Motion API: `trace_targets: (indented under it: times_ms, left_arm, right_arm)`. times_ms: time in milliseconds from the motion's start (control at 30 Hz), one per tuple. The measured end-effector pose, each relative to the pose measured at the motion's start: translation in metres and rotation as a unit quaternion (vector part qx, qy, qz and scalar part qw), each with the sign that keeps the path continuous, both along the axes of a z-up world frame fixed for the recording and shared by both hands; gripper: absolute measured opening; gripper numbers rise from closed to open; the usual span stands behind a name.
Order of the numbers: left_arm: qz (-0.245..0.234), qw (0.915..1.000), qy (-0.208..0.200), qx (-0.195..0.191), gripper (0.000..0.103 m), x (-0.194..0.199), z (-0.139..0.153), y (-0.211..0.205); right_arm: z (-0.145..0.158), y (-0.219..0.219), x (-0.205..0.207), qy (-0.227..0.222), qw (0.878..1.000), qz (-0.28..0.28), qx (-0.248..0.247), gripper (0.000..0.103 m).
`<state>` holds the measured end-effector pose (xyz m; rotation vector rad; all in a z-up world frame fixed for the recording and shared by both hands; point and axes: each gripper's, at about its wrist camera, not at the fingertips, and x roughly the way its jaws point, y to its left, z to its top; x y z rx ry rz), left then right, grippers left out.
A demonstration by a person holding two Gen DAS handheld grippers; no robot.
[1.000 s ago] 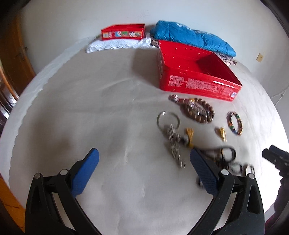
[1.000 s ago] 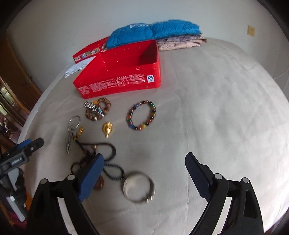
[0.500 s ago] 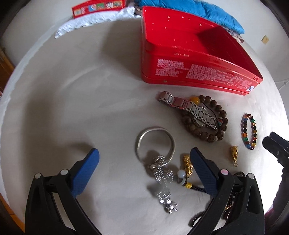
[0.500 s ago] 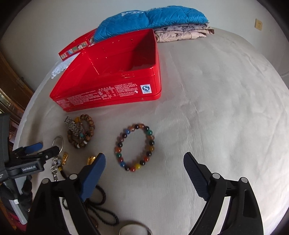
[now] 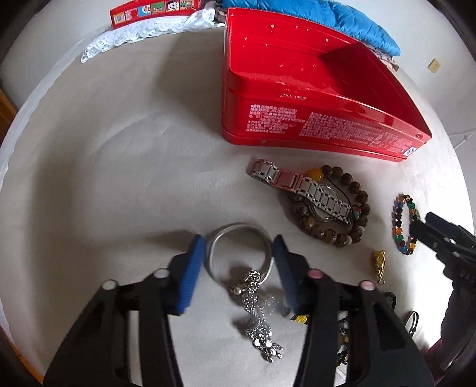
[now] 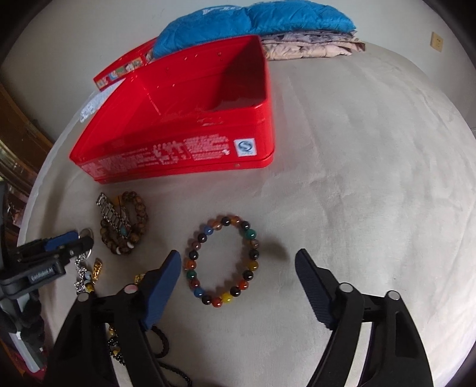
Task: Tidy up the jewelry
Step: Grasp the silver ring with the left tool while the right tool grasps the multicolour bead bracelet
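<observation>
An open red tin box [image 5: 312, 98] stands on the beige cloth and also shows in the right wrist view [image 6: 184, 125]. My left gripper [image 5: 238, 256] has its blue pads against both sides of a silver ring [image 5: 238, 238] that carries a silver chain charm [image 5: 258, 315]. My right gripper [image 6: 238, 268] is open, its fingers on either side of a multicolored bead bracelet [image 6: 223, 262], which also shows in the left wrist view [image 5: 404, 226]. A metal watch [image 5: 300, 187] lies on a brown wooden bead bracelet [image 5: 333, 208].
A small gold pendant [image 5: 379, 262] lies beside the beads. Black cords and dark beads [image 6: 160, 345] lie near the front edge. A blue jacket [image 6: 253, 20], folded clothes [image 6: 312, 46], a red lid [image 5: 154, 9] and white lace [image 5: 142, 32] lie behind the box.
Both grippers moved forward and down toward the jewelry. My left gripper's jaws narrowed from wide open to touch the silver ring. My right gripper came over the multicolored bracelet.
</observation>
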<state>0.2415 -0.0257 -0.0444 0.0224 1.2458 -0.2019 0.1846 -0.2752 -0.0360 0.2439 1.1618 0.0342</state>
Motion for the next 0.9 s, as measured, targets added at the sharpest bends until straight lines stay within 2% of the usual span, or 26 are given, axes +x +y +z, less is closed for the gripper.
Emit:
trace_targets:
  times_ms: [67, 133, 333, 500, 567, 600, 633, 800, 867, 900]
  left_arm:
    - [0.001, 1.0000, 0.000, -0.005, 0.040, 0.001, 0.001, 0.001]
    - [0.004, 1.0000, -0.002, -0.005, 0.022, 0.004, 0.000, 0.004]
    - [0.006, 0.9997, 0.003, -0.023, 0.019, 0.012, -0.001, 0.007]
    - [-0.005, 0.9998, 0.001, -0.017, 0.022, 0.013, -0.002, 0.005]
    - [-0.012, 0.9993, 0.008, -0.034, 0.037, 0.013, -0.001, 0.001]
    - [-0.016, 0.9988, 0.012, -0.044, 0.054, 0.013, -0.001, 0.000]
    - [-0.021, 0.9986, 0.014, -0.047, 0.064, 0.012, 0.000, -0.004]
    - [-0.027, 0.9996, 0.000, -0.012, 0.066, 0.009, -0.004, -0.016]
    - [-0.031, 0.9993, -0.011, 0.020, 0.060, 0.007, -0.006, -0.024]
    - [-0.031, 0.9986, -0.021, 0.038, 0.051, 0.005, -0.006, -0.027]
  right_arm:
    - [-0.003, 0.004, 0.003, 0.006, 1.000, 0.007, 0.004, 0.073]
    - [-0.004, 0.009, 0.005, 0.009, 1.000, 0.013, -0.009, 0.073]
    - [0.001, -0.003, 0.002, 0.004, 1.000, -0.002, 0.012, 0.071]
    - [-0.005, -0.009, 0.006, 0.010, 1.000, -0.013, -0.001, 0.061]
    - [-0.005, -0.005, 0.006, 0.006, 1.000, -0.008, -0.011, 0.061]
    - [-0.005, -0.004, 0.007, 0.005, 1.000, -0.006, -0.011, 0.061]
    - [-0.005, -0.003, 0.007, 0.004, 1.000, -0.005, -0.013, 0.061]
    - [-0.006, 0.000, 0.009, 0.002, 1.000, -0.005, -0.011, 0.061]
    - [-0.005, -0.001, 0.008, 0.001, 1.000, -0.005, -0.010, 0.061]
    - [-0.005, -0.001, 0.008, 0.001, 1.000, -0.005, -0.010, 0.061]
